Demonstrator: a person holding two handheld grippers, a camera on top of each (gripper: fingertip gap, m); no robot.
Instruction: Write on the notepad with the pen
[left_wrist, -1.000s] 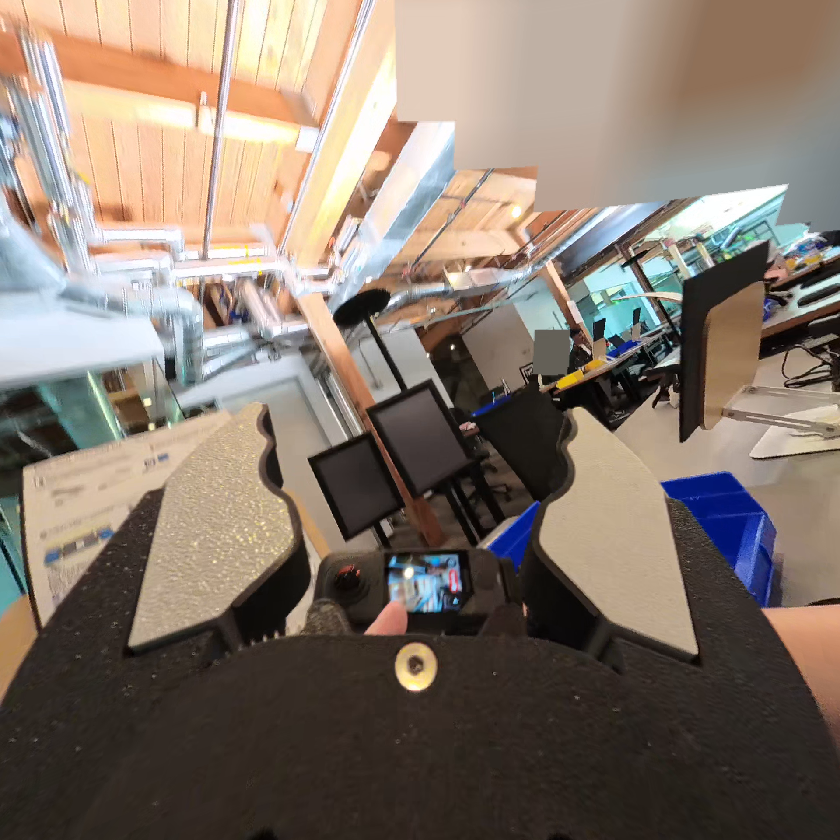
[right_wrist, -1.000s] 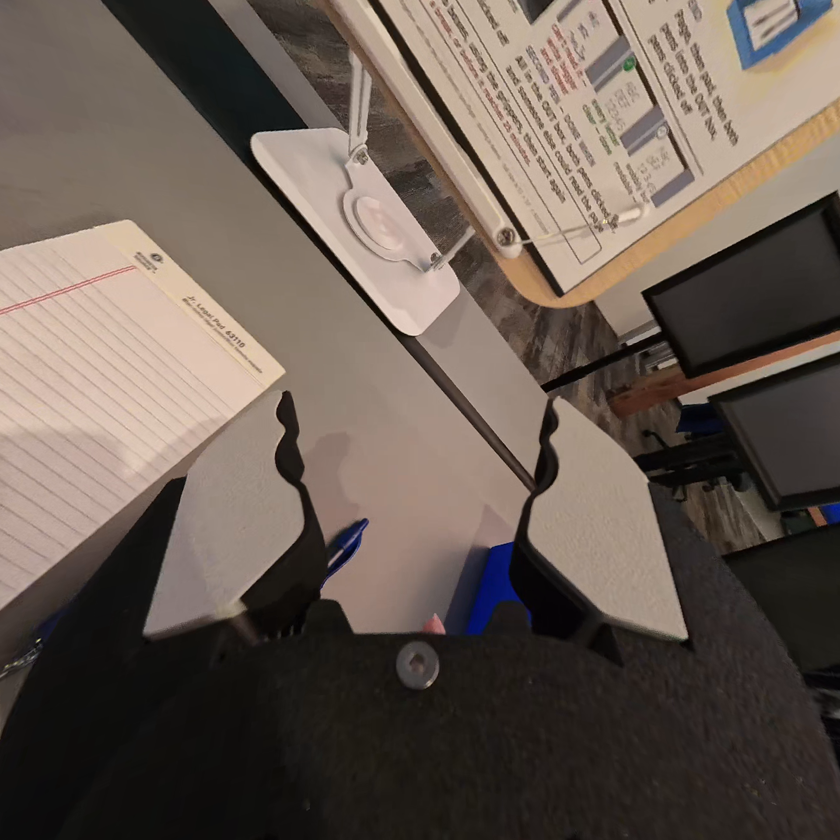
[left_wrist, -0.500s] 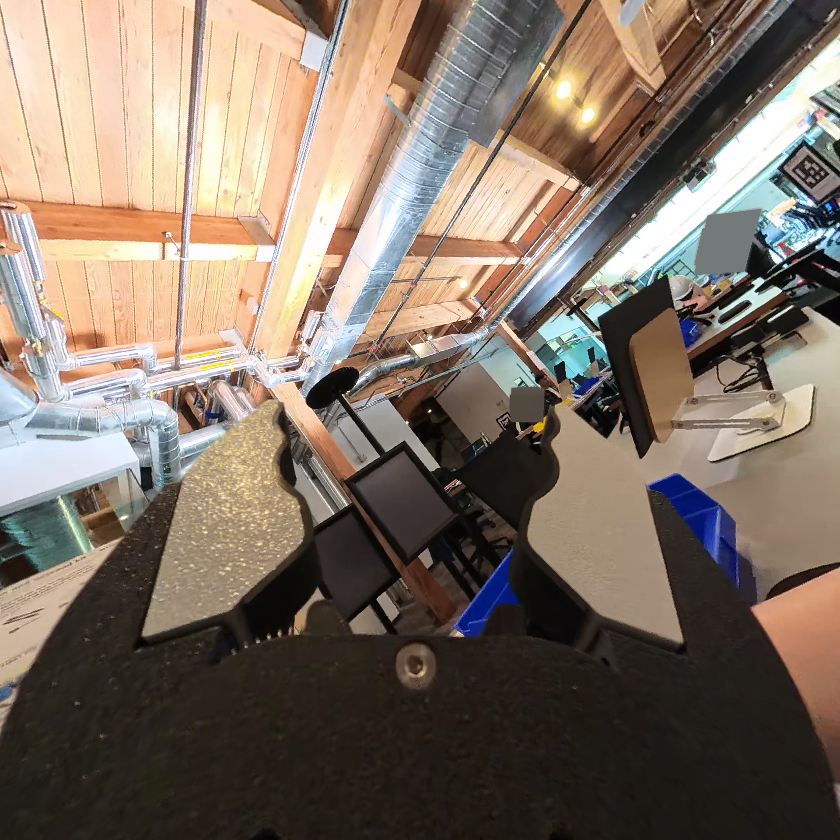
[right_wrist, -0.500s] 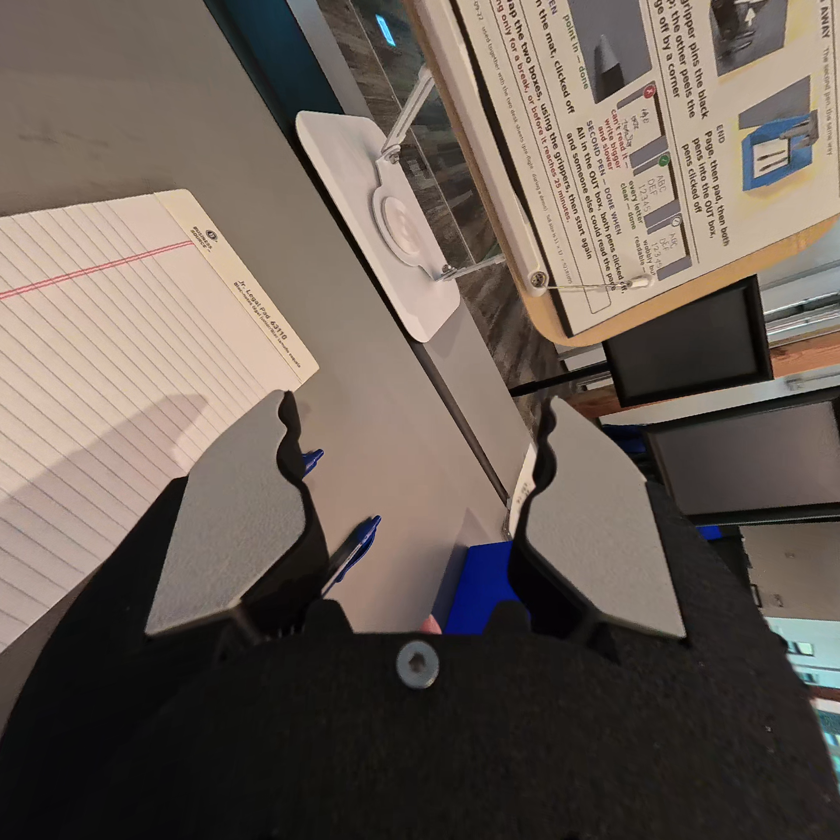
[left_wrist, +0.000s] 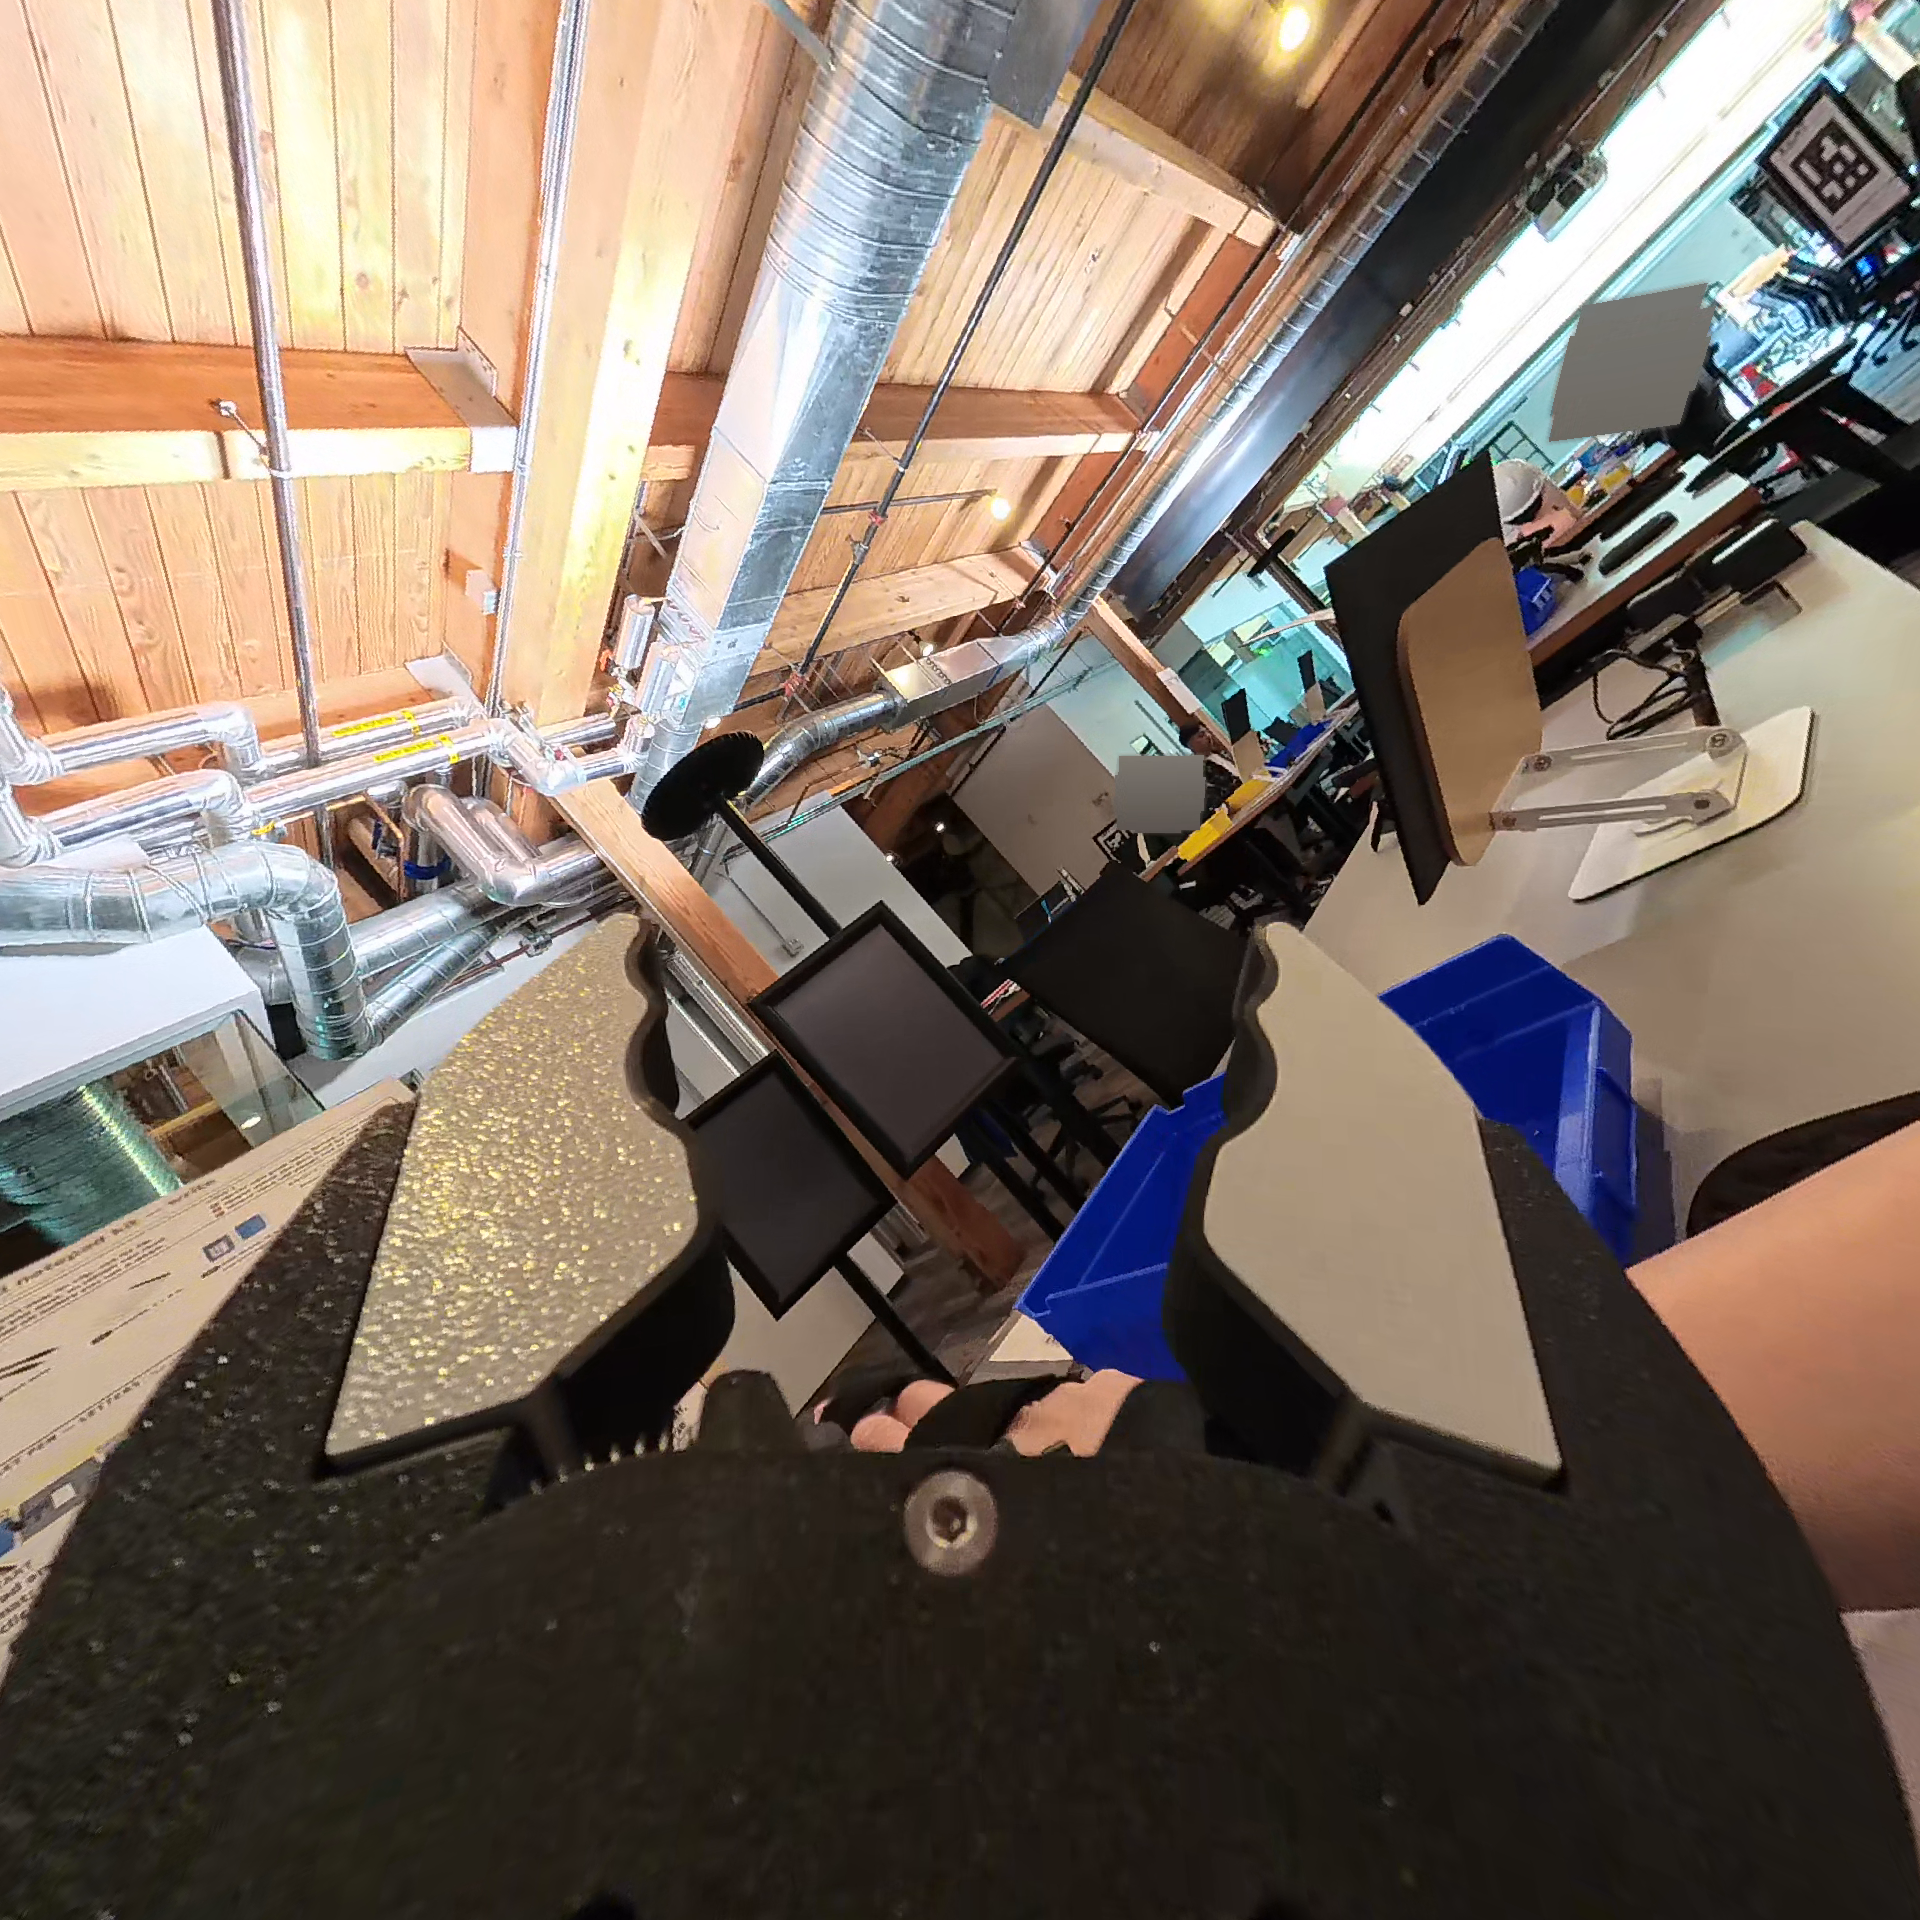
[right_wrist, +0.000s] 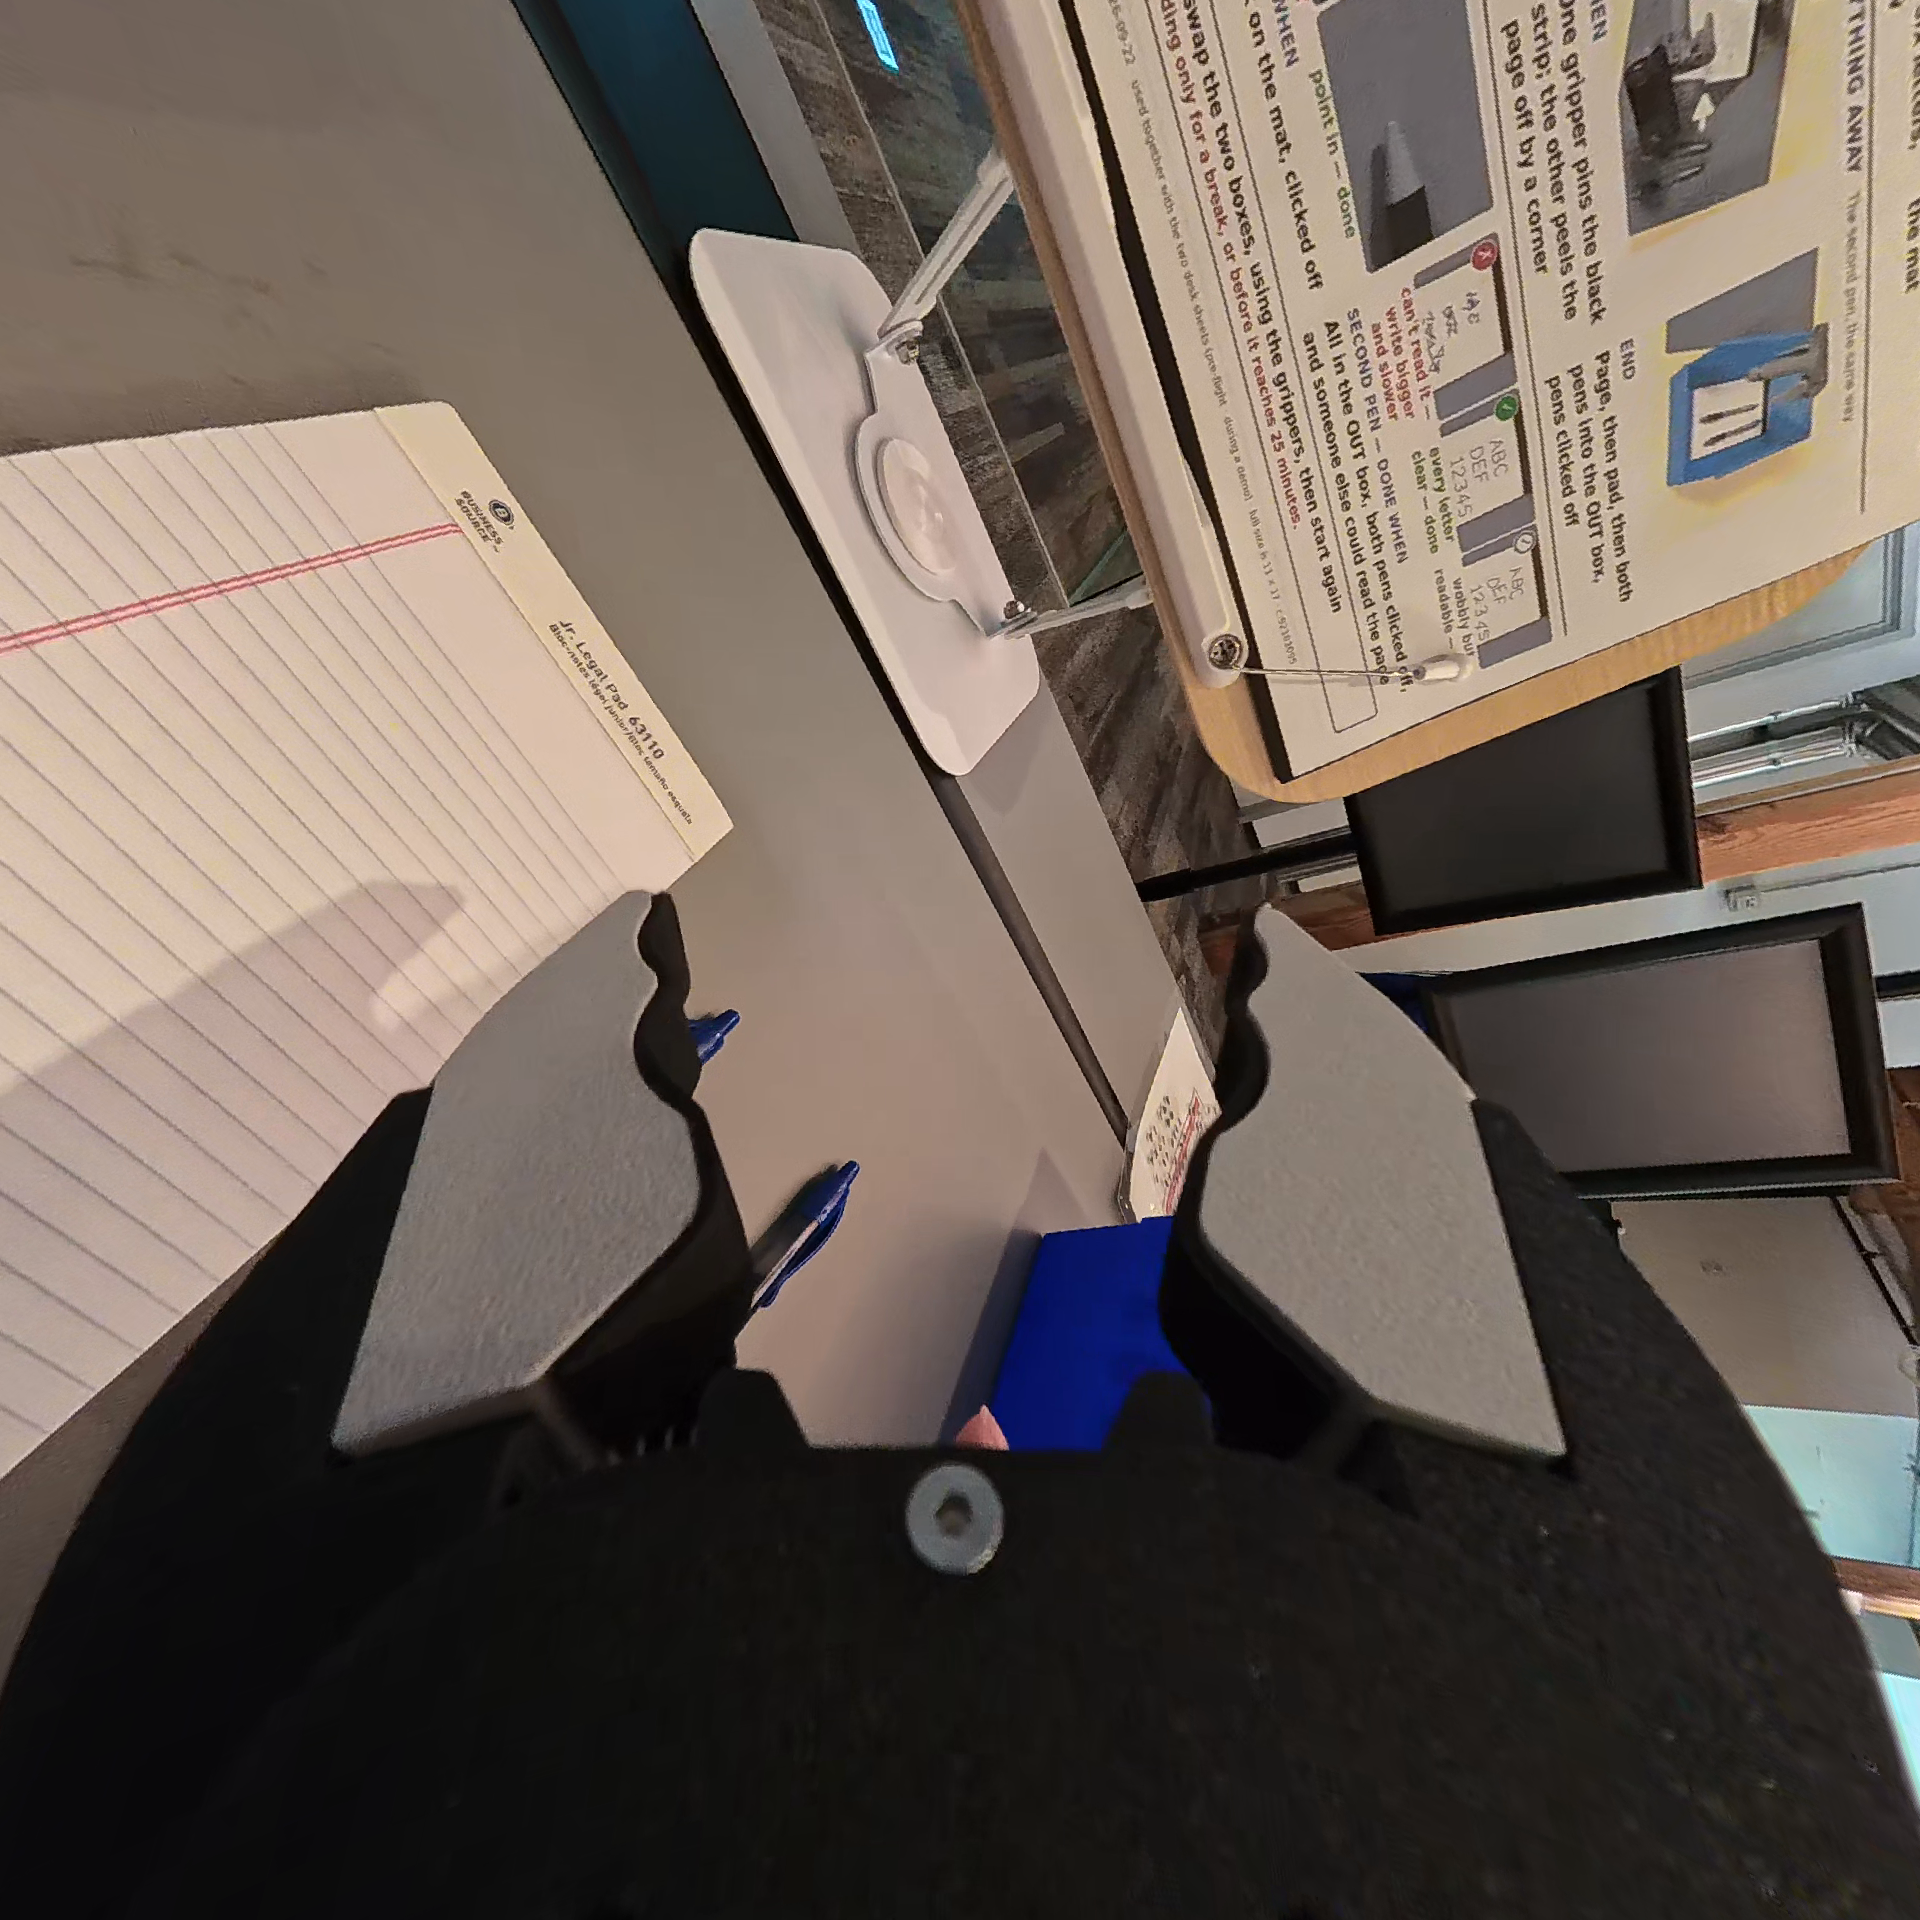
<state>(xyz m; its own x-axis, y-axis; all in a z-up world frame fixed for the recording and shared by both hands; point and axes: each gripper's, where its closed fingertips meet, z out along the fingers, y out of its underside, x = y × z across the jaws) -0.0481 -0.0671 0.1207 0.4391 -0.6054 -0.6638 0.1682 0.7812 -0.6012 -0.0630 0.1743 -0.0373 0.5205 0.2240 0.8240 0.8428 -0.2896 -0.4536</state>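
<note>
Left wrist view, left to right: printed instruction sheet (left_wrist: 125, 1278) at the low left edge, tilted. Above it, silver pipes (left_wrist: 260, 831) and a big metal duct (left_wrist: 831, 312) under a plank ceiling (left_wrist: 416, 208). Left gripper (left_wrist: 945, 997) tipped upward toward that ceiling, jaws spread wide, nothing between them. Framed in the gap: two dark screens (left_wrist: 883, 1018) on a black stand, and low down a gloved hand (left_wrist: 997, 1408) peeking over the gripper body. Blue bin (left_wrist: 1507, 1049) behind the right finger, resting on a pale table (left_wrist: 1818, 987). Farther right, a wooden board (left_wrist: 1465, 707) on a white stand base (left_wrist: 1704, 821). Bare forearm (left_wrist: 1766, 1403) at the right edge. No notepad or pen visible here.

Right wrist view, left to right: notepad (right_wrist: 260, 727) flat on the grey table (right_wrist: 810, 935), lined page up, pink margin line across it, cream strip along its top edge; one corner just beside the left fingertip. Right gripper (right_wrist: 951, 977) angled down over the table, jaws wide apart, empty. Two blue pens (right_wrist: 805, 1216) poking out from behind the left finger, lying on the table between notepad and bin, apart from the pad; bodies mostly hidden. Blue bin (right_wrist: 1081, 1330) low in the gap, at the table's edge. White stand base (right_wrist: 831, 468) beyond, carrying a wooden board with a printed instruction sheet (right_wrist: 1455, 312). Dark screens (right_wrist: 1662, 1039) at far right.
</note>
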